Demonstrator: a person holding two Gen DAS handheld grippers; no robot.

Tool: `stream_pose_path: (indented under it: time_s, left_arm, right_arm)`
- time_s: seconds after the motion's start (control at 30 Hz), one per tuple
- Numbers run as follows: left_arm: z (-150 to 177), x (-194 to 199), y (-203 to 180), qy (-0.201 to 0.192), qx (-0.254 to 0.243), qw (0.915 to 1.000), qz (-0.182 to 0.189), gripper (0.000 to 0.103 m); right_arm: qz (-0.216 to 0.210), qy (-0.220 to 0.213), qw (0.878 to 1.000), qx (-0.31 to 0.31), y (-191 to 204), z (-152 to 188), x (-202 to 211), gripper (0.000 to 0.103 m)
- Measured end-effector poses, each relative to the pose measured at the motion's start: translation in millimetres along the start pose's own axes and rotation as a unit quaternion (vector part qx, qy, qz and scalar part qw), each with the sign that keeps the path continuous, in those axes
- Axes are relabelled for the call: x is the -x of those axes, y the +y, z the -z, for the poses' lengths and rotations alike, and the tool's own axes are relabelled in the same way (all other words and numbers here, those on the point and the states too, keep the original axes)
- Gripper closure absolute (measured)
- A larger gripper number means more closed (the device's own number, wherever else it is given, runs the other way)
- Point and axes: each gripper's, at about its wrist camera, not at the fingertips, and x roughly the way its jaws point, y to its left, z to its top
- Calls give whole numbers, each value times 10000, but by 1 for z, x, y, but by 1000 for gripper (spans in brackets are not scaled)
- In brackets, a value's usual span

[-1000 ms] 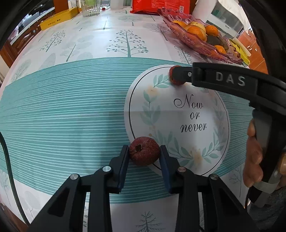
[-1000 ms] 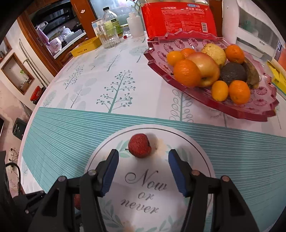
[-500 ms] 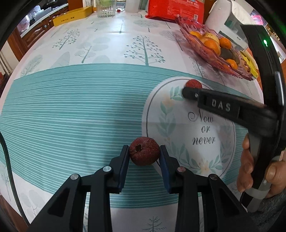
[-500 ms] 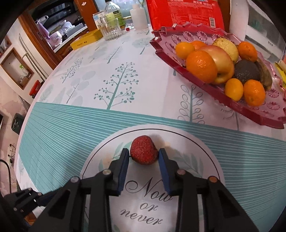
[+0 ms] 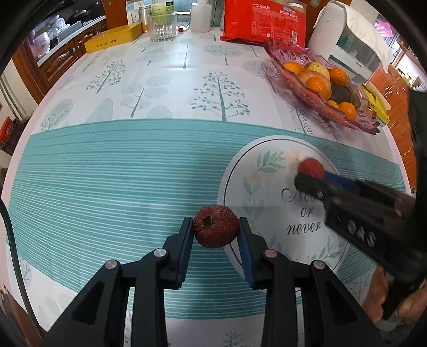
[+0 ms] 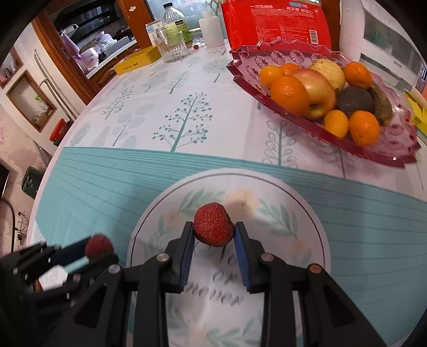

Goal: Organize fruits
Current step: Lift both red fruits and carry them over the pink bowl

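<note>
My left gripper (image 5: 215, 232) is shut on a dark red round fruit (image 5: 215, 229) and holds it above the teal stripes of the tablecloth. My right gripper (image 6: 213, 232) is shut on a bright red strawberry-like fruit (image 6: 213, 223) above the round "Now or never" print. Each gripper shows in the other's view: the right gripper with its fruit (image 5: 311, 168) at the right, the left gripper with its fruit (image 6: 98, 246) at the lower left. A red glass fruit tray (image 6: 315, 128) with oranges, an apple and dark fruits stands at the back right.
A red packet (image 6: 275, 24) stands behind the tray. A glass (image 6: 170, 46), bottles and a yellow box (image 6: 136, 61) are at the table's far edge. A white appliance (image 5: 352, 45) stands at the back right. The tray also shows in the left wrist view (image 5: 301, 90).
The right gripper closed on the bright red fruit and raised it off the cloth. Both grippers have lifted with their fruits; the left one's view has tilted up toward the table's far side.
</note>
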Motion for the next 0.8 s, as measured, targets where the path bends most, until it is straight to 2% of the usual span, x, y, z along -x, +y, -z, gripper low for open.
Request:
stream_pose_path:
  time_s: [0.17, 0.33, 0.57, 0.8]
  left_arm:
    - [-14, 21, -13, -117, -160, 9998, 20, 72]
    - [-39, 49, -35, -362, -426, 9984, 61, 72]
    - [-90, 90, -73, -816, -857, 9929, 137, 72]
    - [-157, 122, -113, -1217, -1221, 9850, 79, 72]
  right_arm:
    - [-44, -96, 9999, 6, -4, 10, 30, 73]
    - [-29, -421, 9991, 73, -9, 3, 74, 73]
    - [59, -927, 9956, 76, -31, -33, 140, 73]
    - [310, -1382, 9899, 86, -60, -83, 191, 73]
